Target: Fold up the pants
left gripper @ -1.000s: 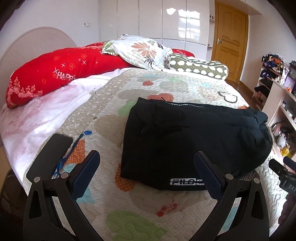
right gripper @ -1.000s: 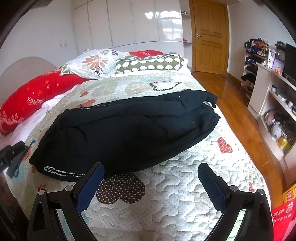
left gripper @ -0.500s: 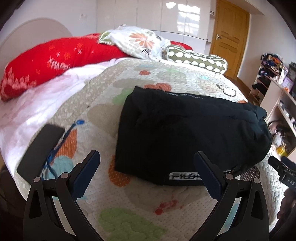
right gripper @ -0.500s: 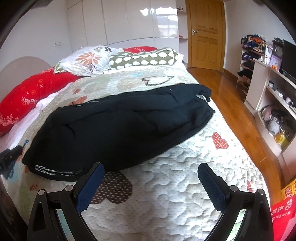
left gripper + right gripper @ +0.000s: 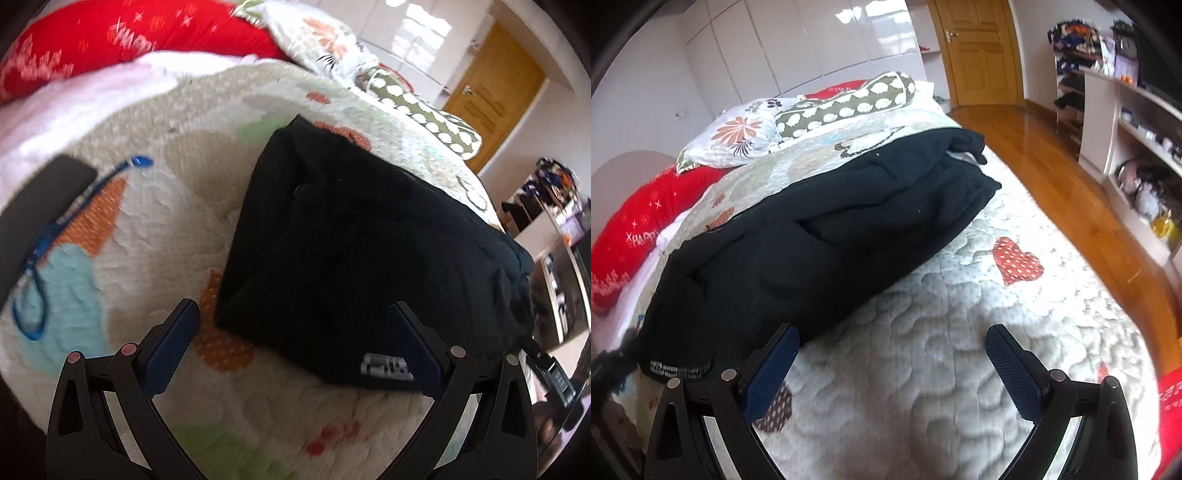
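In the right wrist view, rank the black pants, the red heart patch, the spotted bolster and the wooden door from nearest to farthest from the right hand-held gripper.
From the right hand-held gripper:
1. Black pants, left, just past the left finger.
2. Red heart patch, right, on the quilt.
3. Spotted bolster, at the bed's far end.
4. Wooden door, back wall.

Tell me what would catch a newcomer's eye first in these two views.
The bulky black fabric pants stand out first, lying lengthwise across the pastel quilted bedspread, just beyond both open grippers. Next comes the bright red cushion with white print at the bed's far left edge. A red polka-dot heart patch on the quilt sits right of the pants.
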A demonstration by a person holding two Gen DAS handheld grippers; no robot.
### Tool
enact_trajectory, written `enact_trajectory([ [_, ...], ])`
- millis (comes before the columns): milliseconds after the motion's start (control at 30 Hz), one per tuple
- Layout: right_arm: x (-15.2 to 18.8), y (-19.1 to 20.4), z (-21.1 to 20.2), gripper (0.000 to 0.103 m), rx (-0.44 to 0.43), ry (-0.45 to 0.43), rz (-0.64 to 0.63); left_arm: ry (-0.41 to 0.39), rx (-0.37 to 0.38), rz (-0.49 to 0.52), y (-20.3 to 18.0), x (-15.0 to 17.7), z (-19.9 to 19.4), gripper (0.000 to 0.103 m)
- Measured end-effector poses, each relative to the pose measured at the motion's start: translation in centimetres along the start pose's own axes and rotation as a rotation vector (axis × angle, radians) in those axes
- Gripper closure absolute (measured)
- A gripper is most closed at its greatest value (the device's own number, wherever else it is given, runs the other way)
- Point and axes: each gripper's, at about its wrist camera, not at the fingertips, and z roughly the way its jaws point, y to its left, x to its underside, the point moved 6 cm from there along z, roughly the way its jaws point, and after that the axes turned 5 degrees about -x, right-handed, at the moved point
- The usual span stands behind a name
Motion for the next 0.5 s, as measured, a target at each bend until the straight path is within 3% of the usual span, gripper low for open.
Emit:
enact_trajectory([
  [100,-1.4,-0.8,1.3,0.002,-0.032,-0.005,0.062,-0.002,-0.021,0.015,-1.1,-0.6,0.8,0.001],
  [133,-1.9,-1.0,1.6,0.007,-0.040,-0.016,0.079,0.001,-0.018,0.026,-1.6,-0.7,1.0,0.007],
  [167,-2.5,-1.2,2.0,0.020,-0.041,-0.028,0.096,-0.001,-0.027,0.037,-2.1,-0.9,1.2,0.012],
  [200,-3.0,-1.4,2.3,0.030,-0.033,-0.038,0.105,-0.006,-0.034,0.046,-2.3,-1.2,1.5,0.031],
  [233,-3.6,-1.5,2.8,0.054,-0.031,-0.046,0.110,-0.006,-0.039,0.059,-2.6,-1.4,1.9,0.055],
  [267,-4.0,-1.6,3.1,0.075,-0.037,-0.049,0.119,0.003,-0.033,0.077,-3.0,-1.5,2.3,0.062],
  [333,-4.2,-1.7,3.0,0.093,-0.066,-0.059,0.146,0.008,-0.017,0.085,-3.3,-1.9,2.3,0.072],
  [400,-4.1,-1.3,1.7,0.095,-0.081,-0.083,0.140,0.007,0.017,0.107,-3.3,-2.3,1.3,0.079],
  [500,-3.3,0.0,-1.3,0.098,-0.100,-0.106,0.089,-0.026,0.059,0.116,-2.5,-3.1,-1.6,0.082],
])
